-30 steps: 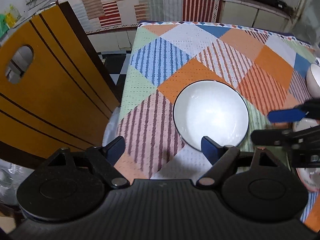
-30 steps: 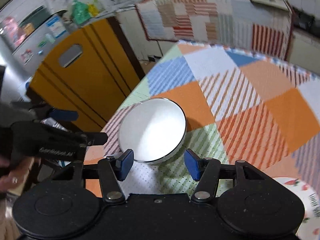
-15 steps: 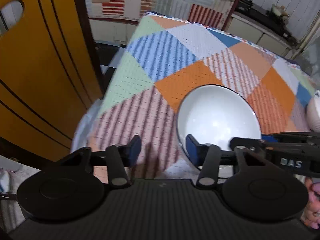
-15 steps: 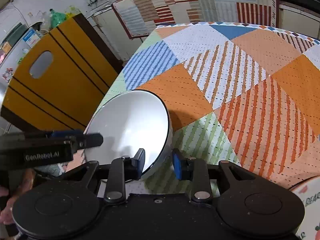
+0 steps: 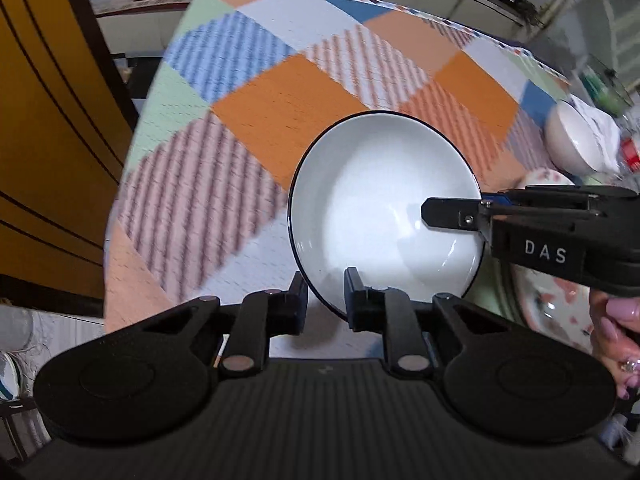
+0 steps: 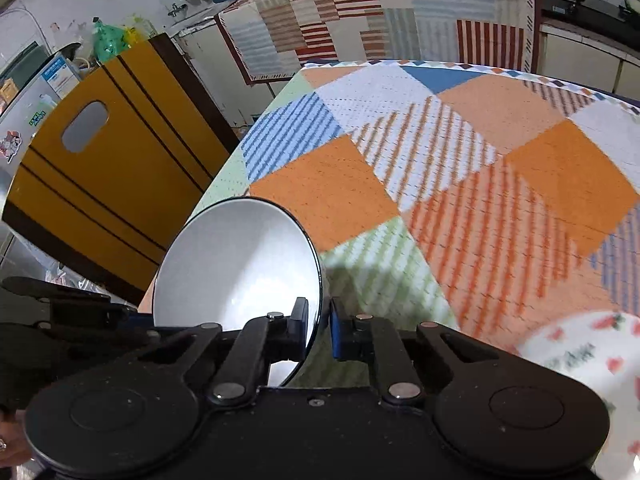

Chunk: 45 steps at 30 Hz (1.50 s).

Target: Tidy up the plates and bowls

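A white bowl with a thin dark rim sits on the patchwork tablecloth. My left gripper is shut on the bowl's near rim, one finger inside and one outside. My right gripper reaches in from the right and pinches the opposite rim. In the right wrist view the bowl looks tilted, with my right gripper shut on its edge. The left gripper is a dark shape behind the bowl at the left.
A floral plate lies close to the bowl on the right. Another white bowl stands at the far right edge. A yellow chair back stands against the table's left side. A hand holds the right gripper.
Both grippers came down to the white bowl and closed from wide open onto opposite sides of its rim. The bowl now looks tipped.
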Each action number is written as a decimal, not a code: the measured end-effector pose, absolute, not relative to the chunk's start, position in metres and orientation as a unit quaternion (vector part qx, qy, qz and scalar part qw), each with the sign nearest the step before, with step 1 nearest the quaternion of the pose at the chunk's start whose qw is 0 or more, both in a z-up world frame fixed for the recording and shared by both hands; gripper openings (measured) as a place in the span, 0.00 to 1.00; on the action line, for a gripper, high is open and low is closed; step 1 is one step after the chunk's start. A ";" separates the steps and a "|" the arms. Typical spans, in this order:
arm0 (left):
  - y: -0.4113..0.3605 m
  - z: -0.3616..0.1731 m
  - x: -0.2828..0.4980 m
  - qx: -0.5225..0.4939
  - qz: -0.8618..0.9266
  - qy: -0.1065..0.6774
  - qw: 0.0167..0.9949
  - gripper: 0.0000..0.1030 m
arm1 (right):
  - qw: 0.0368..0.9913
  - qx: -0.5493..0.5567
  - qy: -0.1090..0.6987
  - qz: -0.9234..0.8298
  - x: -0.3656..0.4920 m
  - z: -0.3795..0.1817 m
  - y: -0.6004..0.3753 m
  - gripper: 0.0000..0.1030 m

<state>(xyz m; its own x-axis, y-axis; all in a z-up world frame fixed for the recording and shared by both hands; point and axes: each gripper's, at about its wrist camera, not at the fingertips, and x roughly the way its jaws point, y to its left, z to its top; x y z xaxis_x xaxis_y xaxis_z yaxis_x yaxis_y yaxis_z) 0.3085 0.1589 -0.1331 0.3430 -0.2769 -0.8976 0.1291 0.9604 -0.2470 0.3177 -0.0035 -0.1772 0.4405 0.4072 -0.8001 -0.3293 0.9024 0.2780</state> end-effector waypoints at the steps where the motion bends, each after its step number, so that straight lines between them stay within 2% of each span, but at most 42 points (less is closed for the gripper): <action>1: 0.155 -0.132 0.306 -0.066 -0.130 0.561 0.815 0.17 | 0.847 0.041 0.484 0.215 0.313 -0.175 -0.008 0.15; 10: 0.136 -0.129 0.288 -0.057 -0.134 0.574 0.806 0.17 | 0.839 0.036 0.499 0.215 0.289 -0.180 -0.035 0.15; 25: 0.132 -0.149 0.289 -0.053 -0.114 0.591 0.797 0.16 | 0.838 -0.027 0.499 0.221 0.280 -0.204 -0.022 0.16; 33: 0.126 -0.135 0.285 -0.030 -0.105 0.582 0.806 0.36 | 0.851 -0.038 0.467 0.239 0.264 -0.186 -0.024 0.26; 39: 0.119 -0.112 0.276 -0.004 -0.102 0.570 0.816 0.40 | 0.867 -0.032 0.432 0.246 0.243 -0.158 -0.044 0.27; 45: 0.105 -0.085 0.265 0.026 -0.111 0.551 0.827 0.47 | 0.887 -0.040 0.395 0.234 0.223 -0.129 -0.069 0.35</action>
